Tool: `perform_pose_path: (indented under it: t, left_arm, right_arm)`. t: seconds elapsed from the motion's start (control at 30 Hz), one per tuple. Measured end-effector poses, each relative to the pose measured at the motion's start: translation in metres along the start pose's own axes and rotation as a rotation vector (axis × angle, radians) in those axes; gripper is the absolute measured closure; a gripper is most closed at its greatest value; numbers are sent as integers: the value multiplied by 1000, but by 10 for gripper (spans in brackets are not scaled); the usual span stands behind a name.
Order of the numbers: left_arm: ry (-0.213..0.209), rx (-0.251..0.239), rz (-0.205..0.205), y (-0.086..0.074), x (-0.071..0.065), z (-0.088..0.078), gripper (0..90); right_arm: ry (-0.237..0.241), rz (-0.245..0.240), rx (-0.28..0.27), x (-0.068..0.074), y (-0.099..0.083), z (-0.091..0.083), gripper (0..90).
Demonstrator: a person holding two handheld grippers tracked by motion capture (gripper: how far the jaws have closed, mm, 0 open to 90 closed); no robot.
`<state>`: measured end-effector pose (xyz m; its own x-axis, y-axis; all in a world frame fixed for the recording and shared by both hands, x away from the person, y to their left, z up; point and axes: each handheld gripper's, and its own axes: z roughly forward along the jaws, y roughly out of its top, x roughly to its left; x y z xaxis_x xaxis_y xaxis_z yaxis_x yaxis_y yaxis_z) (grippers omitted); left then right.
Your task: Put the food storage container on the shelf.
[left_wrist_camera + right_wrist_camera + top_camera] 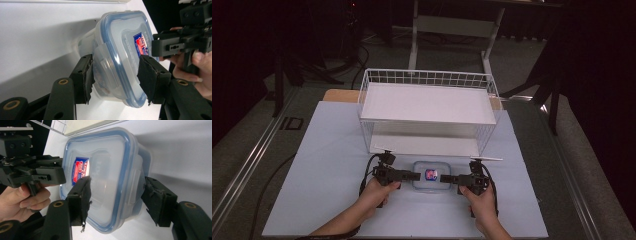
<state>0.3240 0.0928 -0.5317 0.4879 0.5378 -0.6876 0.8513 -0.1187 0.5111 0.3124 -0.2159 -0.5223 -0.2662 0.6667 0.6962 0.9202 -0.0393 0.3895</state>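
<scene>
A clear lidded box [430,176] sits on the table [327,150] just in front of the wire rack [428,111]. Both forearms reach in low from the near edge, hands level, each aiming inward at the box from opposite ends. The left gripper [416,175] has its jaws clamped on the box's left end, one on the lid, one below. The right gripper [444,178] straddles the right end; whether its jaws press yet I cannot tell.
</scene>
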Motion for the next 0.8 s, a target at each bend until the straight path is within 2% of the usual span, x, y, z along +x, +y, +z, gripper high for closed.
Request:
perform_pose_path:
  t: [0.07, 0.1, 0.17, 0.3, 0.4, 0.57, 0.67, 0.8]
  left_arm:
    - [16, 3, 8, -1, -4, -1, 488]
    - [40, -2, 31, -2, -9, -1, 488]
    - [56, -7, 61, -5, -14, -3, 498]
    - [93, -22, 114, -12, -23, -7, 521]
    - [110, -61, 92, -18, -27, -7, 523]
    - [129, -74, 79, -22, -30, -12, 524]
    - [144, -100, 90, -18, -35, -18, 525]
    - [146, -134, 138, -2, -38, -29, 525]
  right_arm:
    - [-6, -11, -1, 1, -1, -1, 415]
    - [-12, -17, -4, 3, -2, -1, 416]
    - [-27, -48, -17, 7, -5, -2, 419]
    - [-36, -60, -32, 12, -11, -6, 430]
    - [-41, -77, -50, 15, -15, -8, 430]
    - [-45, -88, -49, 19, -15, -5, 428]
    - [-29, -88, -57, 22, -12, -5, 428]
    - [-27, -126, -98, 34, 1, -9, 426]
